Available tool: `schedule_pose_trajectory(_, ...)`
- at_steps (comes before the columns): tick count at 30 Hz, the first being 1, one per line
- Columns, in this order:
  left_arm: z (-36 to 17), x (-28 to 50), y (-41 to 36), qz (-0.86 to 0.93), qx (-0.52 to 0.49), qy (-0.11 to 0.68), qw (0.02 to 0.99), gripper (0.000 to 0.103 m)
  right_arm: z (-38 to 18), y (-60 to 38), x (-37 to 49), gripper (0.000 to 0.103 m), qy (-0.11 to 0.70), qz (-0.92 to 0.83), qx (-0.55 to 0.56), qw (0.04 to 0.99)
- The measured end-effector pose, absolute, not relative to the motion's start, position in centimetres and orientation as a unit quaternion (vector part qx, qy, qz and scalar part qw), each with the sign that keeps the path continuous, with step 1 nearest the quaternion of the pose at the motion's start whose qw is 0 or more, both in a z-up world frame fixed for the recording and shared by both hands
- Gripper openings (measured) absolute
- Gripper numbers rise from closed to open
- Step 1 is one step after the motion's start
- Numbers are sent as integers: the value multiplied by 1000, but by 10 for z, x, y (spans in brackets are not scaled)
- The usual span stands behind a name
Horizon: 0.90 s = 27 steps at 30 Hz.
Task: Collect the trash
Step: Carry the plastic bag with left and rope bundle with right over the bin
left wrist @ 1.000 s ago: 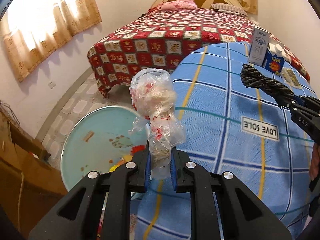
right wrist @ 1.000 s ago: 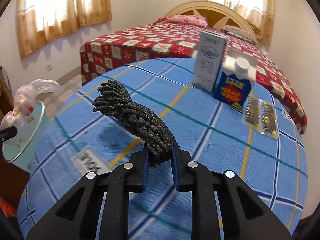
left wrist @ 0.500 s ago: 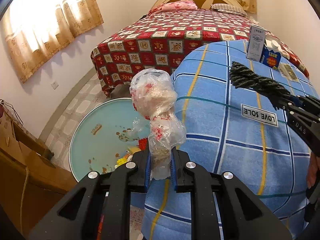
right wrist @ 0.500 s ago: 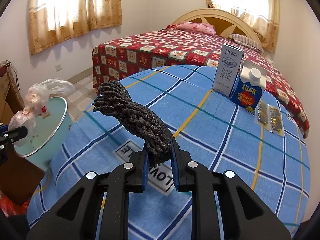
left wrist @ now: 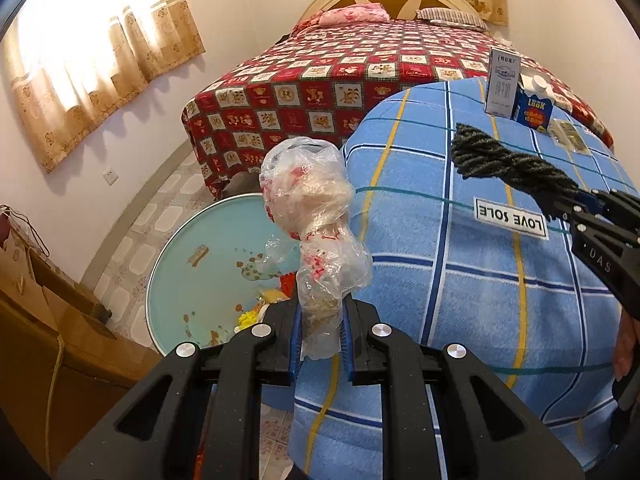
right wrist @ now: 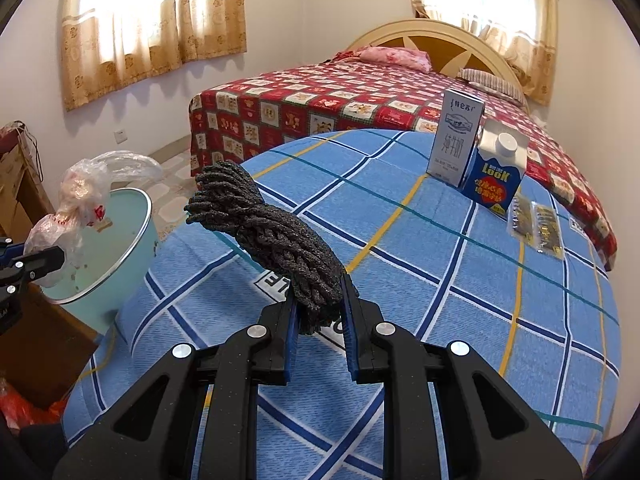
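My left gripper (left wrist: 320, 334) is shut on a crumpled clear plastic bag (left wrist: 316, 216) with red print, held upright above the edge of a light teal trash bin (left wrist: 188, 264) that holds scraps. The bag (right wrist: 76, 208) and bin (right wrist: 116, 256) also show at the left of the right wrist view. My right gripper (right wrist: 320, 324) is shut on a bundle of dark twisted rope (right wrist: 264, 232), held over the blue checked tablecloth (right wrist: 440, 320). The rope (left wrist: 508, 164) shows at the right of the left wrist view.
A white carton (right wrist: 456, 140), a blue carton (right wrist: 496, 172) and two small packets (right wrist: 536, 224) stand at the table's far right. A bed with a red patterned cover (right wrist: 320, 108) lies behind. A wooden cabinet (left wrist: 48, 320) stands left of the bin.
Both grippers have moved back and to the left with their loads. The bin shows more fully under the bag, and the cartons look farther away.
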<state>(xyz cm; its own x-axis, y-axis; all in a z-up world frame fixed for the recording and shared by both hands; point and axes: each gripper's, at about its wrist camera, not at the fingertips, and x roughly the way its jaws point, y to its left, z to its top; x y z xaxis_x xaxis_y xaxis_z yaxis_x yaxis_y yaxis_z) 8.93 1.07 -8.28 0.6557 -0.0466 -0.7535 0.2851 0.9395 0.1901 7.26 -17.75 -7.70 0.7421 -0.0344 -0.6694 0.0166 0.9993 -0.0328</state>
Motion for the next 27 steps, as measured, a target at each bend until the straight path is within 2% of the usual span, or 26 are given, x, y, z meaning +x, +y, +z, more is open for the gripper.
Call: schedule_pose_trajectory(27, -79, 76, 51, -69, 133, 403, 903, 15, -69, -137, 61, 20, 352, -4, -26, 936)
